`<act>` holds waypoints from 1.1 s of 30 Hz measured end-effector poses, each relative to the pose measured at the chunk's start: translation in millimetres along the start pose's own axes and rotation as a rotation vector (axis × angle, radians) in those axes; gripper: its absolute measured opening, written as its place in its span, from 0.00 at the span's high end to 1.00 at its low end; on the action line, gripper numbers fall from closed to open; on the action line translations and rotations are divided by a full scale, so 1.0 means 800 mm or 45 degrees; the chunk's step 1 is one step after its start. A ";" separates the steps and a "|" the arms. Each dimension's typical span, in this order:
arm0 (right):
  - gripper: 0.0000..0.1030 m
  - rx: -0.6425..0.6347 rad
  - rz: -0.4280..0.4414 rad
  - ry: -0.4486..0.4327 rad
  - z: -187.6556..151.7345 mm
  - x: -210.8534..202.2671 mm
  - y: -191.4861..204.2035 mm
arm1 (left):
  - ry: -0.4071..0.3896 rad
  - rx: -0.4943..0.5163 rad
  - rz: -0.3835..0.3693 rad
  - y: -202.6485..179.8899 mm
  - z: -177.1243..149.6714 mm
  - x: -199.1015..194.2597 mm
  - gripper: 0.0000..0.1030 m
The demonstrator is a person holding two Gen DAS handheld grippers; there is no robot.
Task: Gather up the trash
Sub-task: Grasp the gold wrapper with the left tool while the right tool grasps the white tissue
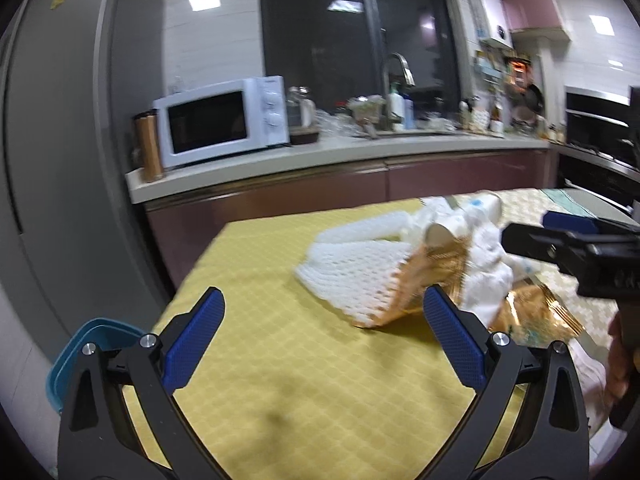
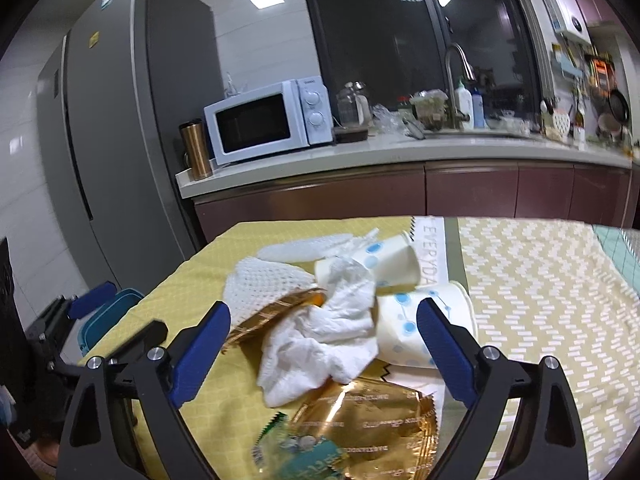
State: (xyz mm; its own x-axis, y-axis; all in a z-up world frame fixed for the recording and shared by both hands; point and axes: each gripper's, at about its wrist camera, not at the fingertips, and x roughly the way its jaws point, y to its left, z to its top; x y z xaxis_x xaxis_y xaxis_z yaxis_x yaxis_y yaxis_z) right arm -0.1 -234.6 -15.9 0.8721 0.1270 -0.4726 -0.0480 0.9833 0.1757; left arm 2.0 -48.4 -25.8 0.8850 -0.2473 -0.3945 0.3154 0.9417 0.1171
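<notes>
Trash pile (image 2: 320,320) lay heaped on the counter (image 1: 248,264); both grippers' fingers stood apart, empty. Right gripper (image 2: 323,340) hung over the crumpled tissue (image 2: 320,340). Best pinched at its bulk, clear of the cups (image 2: 424,328).

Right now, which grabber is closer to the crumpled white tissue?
Right. The right gripper hangs open directly over the crumpled white tissue, which lies between its fingers. The left gripper is open too, back over bare yellow tablecloth, left of the pile.

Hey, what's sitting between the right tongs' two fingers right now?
In the right wrist view, the open right tongs frame a crumpled white tissue, with a gold foil wrapper just below it; neither finger touches them.
</notes>
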 end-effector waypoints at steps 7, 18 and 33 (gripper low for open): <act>0.28 0.023 0.071 0.112 -0.011 0.018 -0.007 | 0.109 0.124 -0.170 -0.028 -0.001 0.039 0.20; 0.38 0.033 0.109 0.255 -0.027 0.040 -0.006 | 0.216 0.292 -0.307 -0.063 0.009 0.089 0.53; 0.93 0.112 0.222 0.275 -0.023 0.040 -0.016 | 0.274 0.109 -0.437 -0.027 0.012 0.088 0.99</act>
State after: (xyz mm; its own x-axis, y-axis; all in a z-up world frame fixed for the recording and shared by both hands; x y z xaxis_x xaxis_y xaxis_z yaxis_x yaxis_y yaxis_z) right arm 19.5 -240.3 -49.4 0.7298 0.3272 -0.6003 -0.1375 0.9304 0.3399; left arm 60.8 -88.5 -47.3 0.6345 -0.4821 -0.6042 0.6152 0.7882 0.0172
